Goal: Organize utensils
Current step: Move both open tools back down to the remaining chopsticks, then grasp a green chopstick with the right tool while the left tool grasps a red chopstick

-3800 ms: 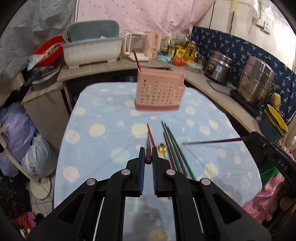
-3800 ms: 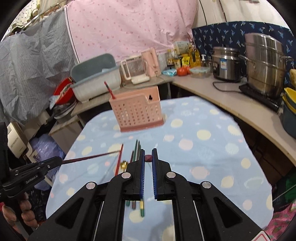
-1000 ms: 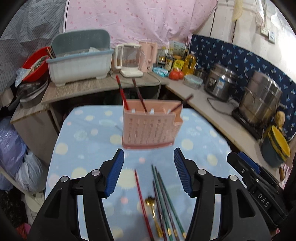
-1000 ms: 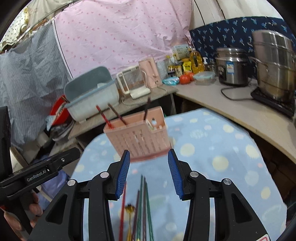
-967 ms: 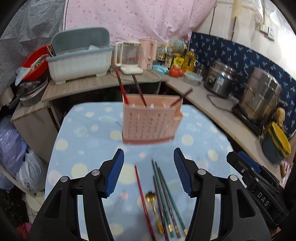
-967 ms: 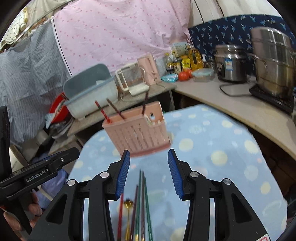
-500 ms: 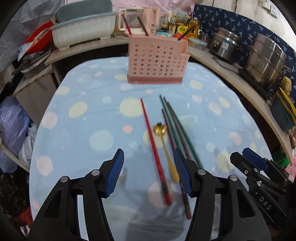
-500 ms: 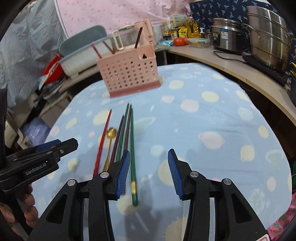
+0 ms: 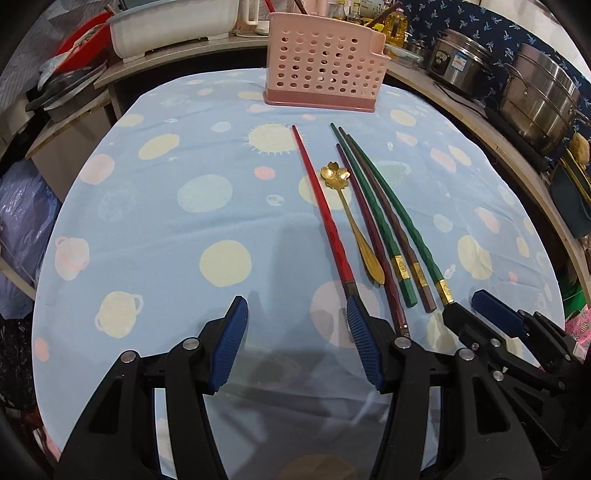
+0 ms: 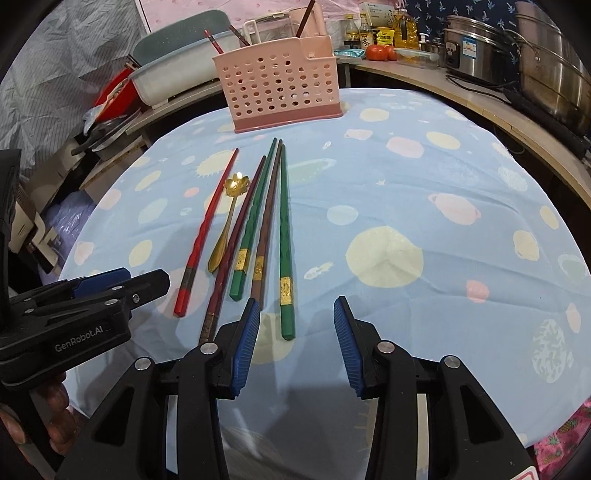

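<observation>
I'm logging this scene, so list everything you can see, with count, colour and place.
Chopsticks: five loose; one red, two green, two dark brown; side by side on the cloth.
Spoon: one, gold, among the chopsticks, right of the red one.
Holder: one, pink, far edge of the table; three chopsticks stand in it.
Cloth: one, blue with dots, covering the table.
Pots: several, steel, counter at right.
Tub: one, grey, counter behind.
Left tongs: open, above the cloth.
Right tongs: open, above the cloth.

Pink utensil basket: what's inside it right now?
Three chopsticks stick out of the pink utensil basket: a red chopstick and a dark chopstick at its left, another dark one at right. Their lower ends are hidden by the perforated wall.
</observation>
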### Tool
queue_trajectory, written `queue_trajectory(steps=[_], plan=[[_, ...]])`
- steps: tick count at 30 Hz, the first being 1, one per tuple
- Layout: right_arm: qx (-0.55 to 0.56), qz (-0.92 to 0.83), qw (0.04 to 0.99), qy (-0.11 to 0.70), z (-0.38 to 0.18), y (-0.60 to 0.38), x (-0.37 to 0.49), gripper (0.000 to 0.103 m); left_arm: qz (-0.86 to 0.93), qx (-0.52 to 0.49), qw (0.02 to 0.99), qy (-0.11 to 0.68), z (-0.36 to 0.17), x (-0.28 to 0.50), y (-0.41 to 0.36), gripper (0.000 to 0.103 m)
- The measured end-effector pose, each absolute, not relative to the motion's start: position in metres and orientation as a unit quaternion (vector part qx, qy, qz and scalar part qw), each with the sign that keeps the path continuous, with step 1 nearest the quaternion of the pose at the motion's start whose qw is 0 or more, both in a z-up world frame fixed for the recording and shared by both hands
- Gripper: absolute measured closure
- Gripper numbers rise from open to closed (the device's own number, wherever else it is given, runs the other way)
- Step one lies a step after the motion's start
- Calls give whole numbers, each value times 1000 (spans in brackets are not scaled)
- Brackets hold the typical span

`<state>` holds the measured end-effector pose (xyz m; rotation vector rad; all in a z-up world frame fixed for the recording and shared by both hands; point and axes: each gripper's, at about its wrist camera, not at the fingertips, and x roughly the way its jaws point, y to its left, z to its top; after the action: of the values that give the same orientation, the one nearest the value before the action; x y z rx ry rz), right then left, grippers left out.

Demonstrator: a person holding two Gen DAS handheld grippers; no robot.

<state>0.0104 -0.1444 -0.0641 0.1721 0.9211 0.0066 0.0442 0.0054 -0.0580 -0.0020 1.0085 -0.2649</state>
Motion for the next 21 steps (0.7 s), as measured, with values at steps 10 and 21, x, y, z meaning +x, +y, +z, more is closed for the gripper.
queue_trajectory(steps=[10, 21], plan=[[64, -1, 894, 443, -68, -144, 13, 81, -134, 5, 864, 486, -63, 43, -3, 50], [68, -3, 894, 443, -70, -147, 16, 90, -147, 3, 864, 481, -65, 44, -9, 50]])
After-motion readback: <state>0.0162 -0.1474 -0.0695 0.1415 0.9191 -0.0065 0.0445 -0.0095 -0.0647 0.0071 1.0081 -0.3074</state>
